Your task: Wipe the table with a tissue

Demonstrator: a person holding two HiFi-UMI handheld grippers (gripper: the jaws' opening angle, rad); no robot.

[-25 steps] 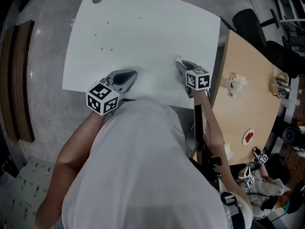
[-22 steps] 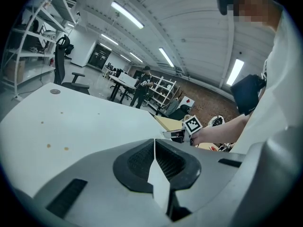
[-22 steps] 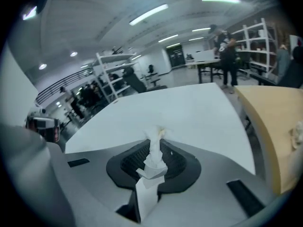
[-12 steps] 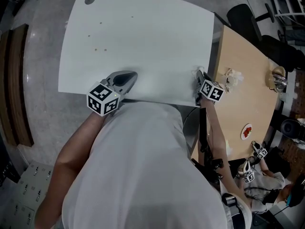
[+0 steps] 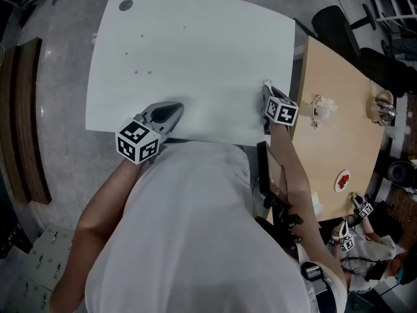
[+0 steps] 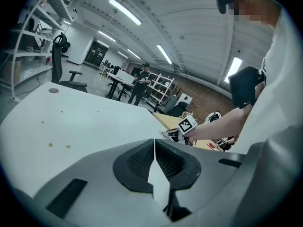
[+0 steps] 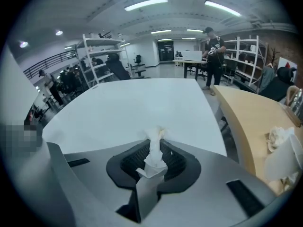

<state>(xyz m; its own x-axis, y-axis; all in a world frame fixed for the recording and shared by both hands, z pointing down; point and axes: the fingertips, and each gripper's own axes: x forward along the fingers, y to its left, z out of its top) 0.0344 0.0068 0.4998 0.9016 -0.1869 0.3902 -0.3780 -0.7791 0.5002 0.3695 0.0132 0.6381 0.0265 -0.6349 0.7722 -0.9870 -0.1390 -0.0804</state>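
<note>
The white table (image 5: 195, 51) carries a few small brown spots (image 5: 142, 72) at its far left, also seen as brown spots (image 6: 57, 145) in the left gripper view. My right gripper (image 5: 268, 95) is at the table's near right corner, pointing down, shut on a twisted white tissue (image 7: 155, 151) that sticks out past the right gripper's jaws (image 7: 156, 143). The tissue (image 5: 266, 83) tip is at the table top. My left gripper (image 5: 171, 111) rests over the table's near edge; the left gripper (image 6: 155, 143) has its jaws shut with nothing between them.
A wooden table (image 5: 339, 142) adjoins on the right, holding a crumpled tissue (image 5: 322, 106), a metal object (image 5: 383, 109) and a small plate (image 5: 343, 180). Black office chairs (image 5: 339, 25) stand behind it. A person (image 7: 214, 51) stands in the background.
My right gripper with the tissue has slid to the right across the table, towards its near right corner. The left gripper has stayed in place.
</note>
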